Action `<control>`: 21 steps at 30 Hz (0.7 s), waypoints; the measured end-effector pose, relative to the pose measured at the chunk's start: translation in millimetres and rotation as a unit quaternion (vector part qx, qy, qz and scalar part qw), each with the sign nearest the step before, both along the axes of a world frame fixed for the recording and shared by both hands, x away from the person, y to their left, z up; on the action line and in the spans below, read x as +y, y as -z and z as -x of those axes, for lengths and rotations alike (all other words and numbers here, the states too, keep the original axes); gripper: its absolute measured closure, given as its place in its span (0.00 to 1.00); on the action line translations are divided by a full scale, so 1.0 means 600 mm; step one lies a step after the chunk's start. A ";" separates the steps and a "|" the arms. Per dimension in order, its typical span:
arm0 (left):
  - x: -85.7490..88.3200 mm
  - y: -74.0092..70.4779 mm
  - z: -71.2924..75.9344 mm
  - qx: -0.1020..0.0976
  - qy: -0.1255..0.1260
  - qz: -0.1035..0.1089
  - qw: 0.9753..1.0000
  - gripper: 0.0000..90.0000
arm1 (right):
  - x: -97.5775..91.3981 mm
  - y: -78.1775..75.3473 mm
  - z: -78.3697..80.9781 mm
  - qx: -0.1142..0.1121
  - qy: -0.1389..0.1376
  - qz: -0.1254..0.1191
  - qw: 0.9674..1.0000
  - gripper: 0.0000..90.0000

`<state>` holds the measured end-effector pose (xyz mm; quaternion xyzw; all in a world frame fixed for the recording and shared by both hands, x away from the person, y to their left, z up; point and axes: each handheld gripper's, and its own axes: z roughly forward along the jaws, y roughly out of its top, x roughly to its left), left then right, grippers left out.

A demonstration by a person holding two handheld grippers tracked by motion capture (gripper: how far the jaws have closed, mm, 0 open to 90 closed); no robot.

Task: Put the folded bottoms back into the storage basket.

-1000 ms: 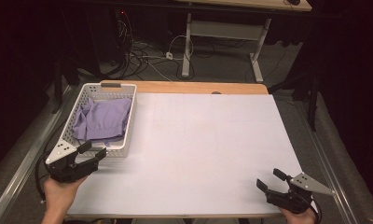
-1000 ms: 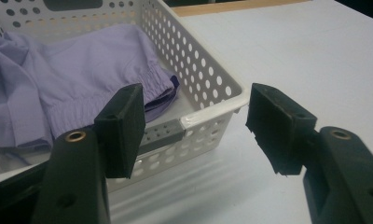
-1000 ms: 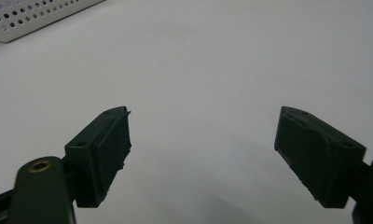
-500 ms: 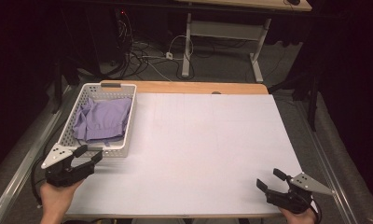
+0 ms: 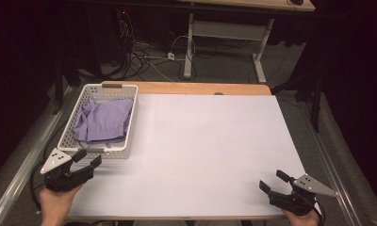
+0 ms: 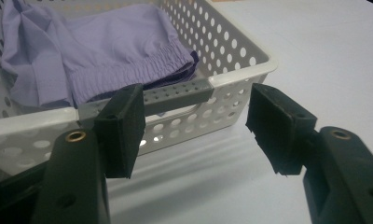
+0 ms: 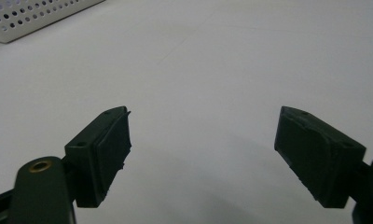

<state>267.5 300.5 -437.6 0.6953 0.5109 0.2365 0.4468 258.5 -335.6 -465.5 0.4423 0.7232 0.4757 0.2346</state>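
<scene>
At the lower left of the high view, the left gripper (image 5: 86, 158) has its jaws apart and holds nothing. It sits just below the white basket (image 5: 132, 115). A purple cloth (image 5: 104, 120) lies crumpled inside, so its shape is hard to tell. At the lower right, the right gripper (image 5: 270, 181) is wide open and holds nothing. The frame cuts off both hands.

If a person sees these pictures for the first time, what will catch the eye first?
Probably the lilac garment, crumpled in the white perforated basket at the table's far left. Next, the left tongs, open just before the basket's near end, with nothing between them. The right tongs rest open over the bare white tabletop at the near right corner.
</scene>
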 end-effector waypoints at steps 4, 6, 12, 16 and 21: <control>0.003 0.005 0.003 0.002 -0.003 0.001 1.000 0.40 | 0.000 0.000 0.000 0.000 0.000 0.000 1.000 0.21; 0.005 0.008 0.004 0.002 -0.006 0.001 1.000 0.40 | 0.000 0.000 0.000 0.000 0.000 0.000 1.000 0.21; 0.008 0.017 0.007 0.004 -0.011 0.000 1.000 0.40 | 0.000 0.000 0.000 0.000 0.001 0.000 1.000 0.21; 0.010 0.021 0.008 0.005 -0.014 0.003 1.000 0.40 | 0.000 0.000 0.000 -0.001 0.001 0.000 1.000 0.21; 0.015 0.025 0.012 0.006 -0.020 0.005 1.000 0.40 | -0.001 0.000 0.000 -0.001 0.001 0.000 1.000 0.21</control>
